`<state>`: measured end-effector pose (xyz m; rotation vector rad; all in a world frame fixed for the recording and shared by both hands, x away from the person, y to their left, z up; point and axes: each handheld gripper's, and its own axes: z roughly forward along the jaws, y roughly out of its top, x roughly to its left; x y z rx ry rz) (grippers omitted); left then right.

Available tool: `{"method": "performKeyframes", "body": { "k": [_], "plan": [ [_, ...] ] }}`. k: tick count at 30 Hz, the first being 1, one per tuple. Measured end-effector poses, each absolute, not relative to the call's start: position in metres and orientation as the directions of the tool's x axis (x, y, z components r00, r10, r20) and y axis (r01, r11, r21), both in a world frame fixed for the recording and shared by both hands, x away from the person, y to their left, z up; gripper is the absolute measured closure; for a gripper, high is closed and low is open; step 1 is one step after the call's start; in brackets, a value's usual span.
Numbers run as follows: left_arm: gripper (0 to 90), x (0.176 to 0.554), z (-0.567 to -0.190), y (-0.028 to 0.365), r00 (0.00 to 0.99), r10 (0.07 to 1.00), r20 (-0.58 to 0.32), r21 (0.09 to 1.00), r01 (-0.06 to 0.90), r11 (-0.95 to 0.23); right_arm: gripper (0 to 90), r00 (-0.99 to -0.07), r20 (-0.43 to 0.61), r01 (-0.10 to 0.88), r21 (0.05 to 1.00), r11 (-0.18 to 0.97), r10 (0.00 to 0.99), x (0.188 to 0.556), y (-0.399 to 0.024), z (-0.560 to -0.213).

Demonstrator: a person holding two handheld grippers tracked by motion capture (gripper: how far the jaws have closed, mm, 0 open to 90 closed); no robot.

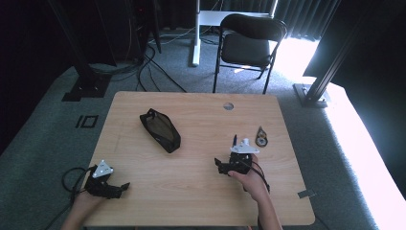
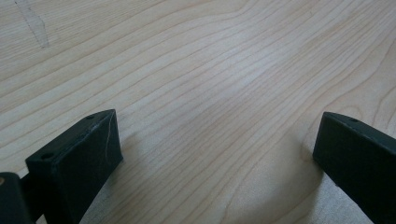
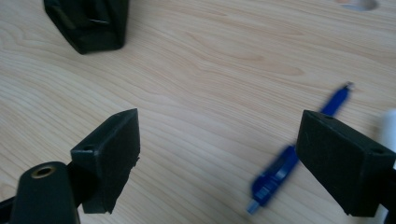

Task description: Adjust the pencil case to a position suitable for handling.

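Blue pen point(image 3: 292, 161) lies on the table point(image 3: 210, 70) just beside the right gripper point(image 3: 219, 163), partly behind one of its wide-spread jaws

Bare wood ahead of the left gripper point(image 1: 125, 186), nothing between its wide-apart jaws. Broad free stretch of table point(image 1: 191, 191) between both grippers. Close by the right gripper point(image 3: 219, 158): blue pen point(image 3: 299, 154) against one jaw, white object point(image 1: 245, 142) just beyond. Black pouch point(image 1: 160, 130) farther off toward centre; small compass-like item point(image 1: 261, 137) near right edge.

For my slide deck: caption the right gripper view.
Open right gripper low over the wooden table, a blue pen beside its right jaw, black pouch beyond.
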<state>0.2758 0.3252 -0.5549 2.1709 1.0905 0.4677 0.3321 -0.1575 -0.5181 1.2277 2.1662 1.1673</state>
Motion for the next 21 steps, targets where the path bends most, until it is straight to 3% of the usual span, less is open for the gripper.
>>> {"method": "performKeyframes", "body": {
  "k": [21],
  "plan": [
    [1.2,0.275,-0.555,0.325,0.588,0.809,0.021,0.692,0.575,-0.436,14.5,-0.621,0.08,0.487,0.819,0.304,0.779,0.346,-0.096,-0.524]
  ]
}}
